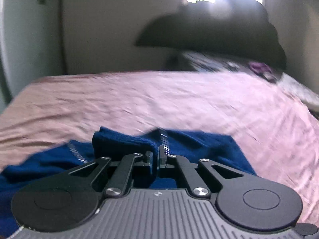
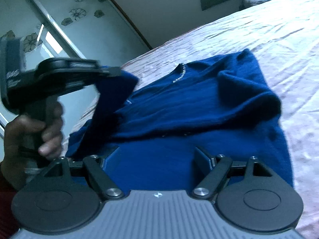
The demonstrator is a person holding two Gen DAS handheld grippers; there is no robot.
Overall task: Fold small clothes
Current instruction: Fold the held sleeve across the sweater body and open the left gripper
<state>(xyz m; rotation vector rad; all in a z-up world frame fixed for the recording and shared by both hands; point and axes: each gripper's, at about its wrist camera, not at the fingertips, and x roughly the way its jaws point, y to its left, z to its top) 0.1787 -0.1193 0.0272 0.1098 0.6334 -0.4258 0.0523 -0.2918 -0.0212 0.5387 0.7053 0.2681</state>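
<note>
You had the blue garment (image 2: 199, 107) spread on the pink bedsheet (image 2: 259, 35), most of it lying flat with one part already doubled over near the far right side. Your left gripper (image 1: 155, 156) was clamped tight on a bunched edge of the cloth, which the right wrist view showed lifted clear of the bed and hanging from the closed jaws. That hold made sense for a fold: pinching one edge lets you carry it across the body of the garment while the rest stays put.

Your right gripper (image 2: 159, 159) hung low over the near part of the garment with its jaws set wide and nothing between them, likely placed there to pin or catch the cloth as the fold came over.

A short line of pale marks ran along the neckline (image 2: 180, 72), perhaps studs or stitching; the blur was too heavy to say which. A small pale label sat near the lifted edge, and there was white lettering on the side of the left gripper's body, but none of it could be read.
</note>
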